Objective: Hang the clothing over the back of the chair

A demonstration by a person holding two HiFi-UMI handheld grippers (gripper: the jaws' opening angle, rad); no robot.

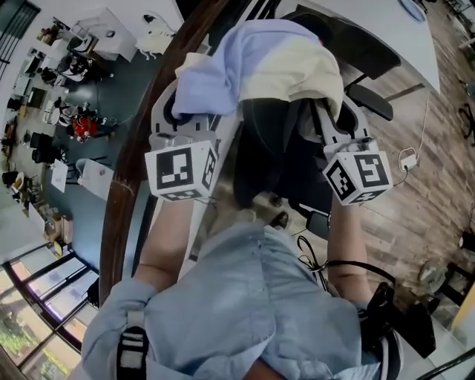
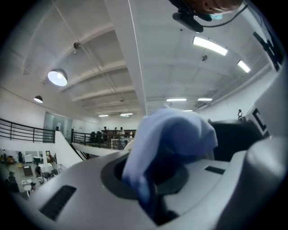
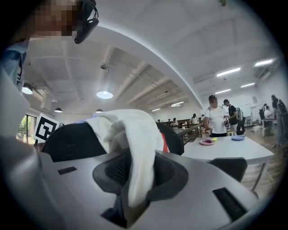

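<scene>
A garment (image 1: 260, 63), lavender-blue on the left and cream on the right, lies bunched over the top of a black office chair's back (image 1: 274, 141). My left gripper (image 1: 179, 111) is shut on its blue side; in the left gripper view the blue cloth (image 2: 175, 130) runs down into the closed left gripper (image 2: 152, 200), with the dark chair (image 2: 234, 134) behind it. My right gripper (image 1: 338, 119) holds the cream side. In the right gripper view the cream cloth (image 3: 130, 130) hangs into the narrow gap of the right gripper (image 3: 128, 206), in front of the chair back (image 3: 72, 139).
A dark wooden railing (image 1: 148, 133) runs along the left, with a lower floor beyond it. A white table (image 1: 386, 22) stands past the chair, and the chair's armrest (image 1: 371, 100) juts out at right. Cables (image 1: 312, 252) lie on the wood floor. People (image 3: 218, 119) stand by the table (image 3: 229, 152).
</scene>
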